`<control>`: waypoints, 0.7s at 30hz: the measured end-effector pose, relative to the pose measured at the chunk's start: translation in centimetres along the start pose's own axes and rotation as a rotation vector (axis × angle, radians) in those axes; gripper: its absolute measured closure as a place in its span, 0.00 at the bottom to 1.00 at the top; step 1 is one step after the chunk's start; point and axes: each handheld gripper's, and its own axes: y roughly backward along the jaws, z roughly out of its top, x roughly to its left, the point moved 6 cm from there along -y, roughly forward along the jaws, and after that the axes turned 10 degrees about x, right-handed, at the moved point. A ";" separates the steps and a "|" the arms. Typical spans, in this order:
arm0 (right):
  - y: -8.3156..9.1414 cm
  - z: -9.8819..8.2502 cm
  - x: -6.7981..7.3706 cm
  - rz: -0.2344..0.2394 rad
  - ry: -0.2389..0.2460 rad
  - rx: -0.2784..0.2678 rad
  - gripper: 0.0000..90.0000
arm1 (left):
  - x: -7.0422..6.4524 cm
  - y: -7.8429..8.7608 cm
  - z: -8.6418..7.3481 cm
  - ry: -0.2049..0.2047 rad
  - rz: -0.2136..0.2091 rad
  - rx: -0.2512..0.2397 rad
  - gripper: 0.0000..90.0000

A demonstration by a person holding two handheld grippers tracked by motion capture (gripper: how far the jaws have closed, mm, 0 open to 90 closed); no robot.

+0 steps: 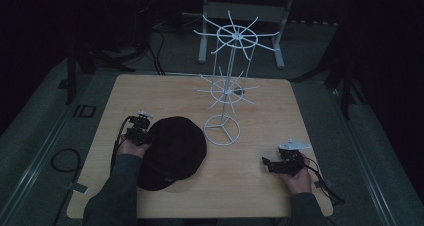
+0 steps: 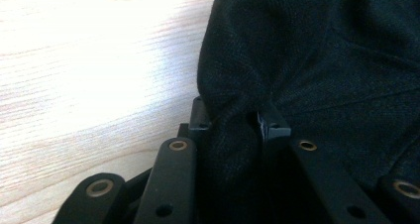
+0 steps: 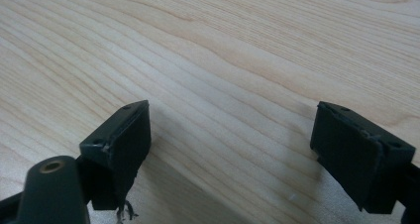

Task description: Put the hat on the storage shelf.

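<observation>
- Left gripper (image 2: 233,122): jaws pinched on a fold of the black cap (image 2: 317,60), at the cap's left edge in the high view.
- Cap (image 1: 172,151): lies on the table (image 1: 260,186), near the front, just left of the white wire rack (image 1: 227,86); small pale writing near its front edge, unreadable.
- Right gripper (image 3: 233,149): jaws wide apart, nothing between them, low over bare wood.

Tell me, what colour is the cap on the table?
Black cap, clearest in the high view.

A white wire display rack (image 1: 226,86) stands upright on the light wooden table (image 1: 260,186), toward its far side.
</observation>
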 end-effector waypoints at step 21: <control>0.0 0.0 0.0 0.000 0.000 0.000 0.17 | 1.1 5.5 -0.3 -0.011 -0.036 -0.140 0.85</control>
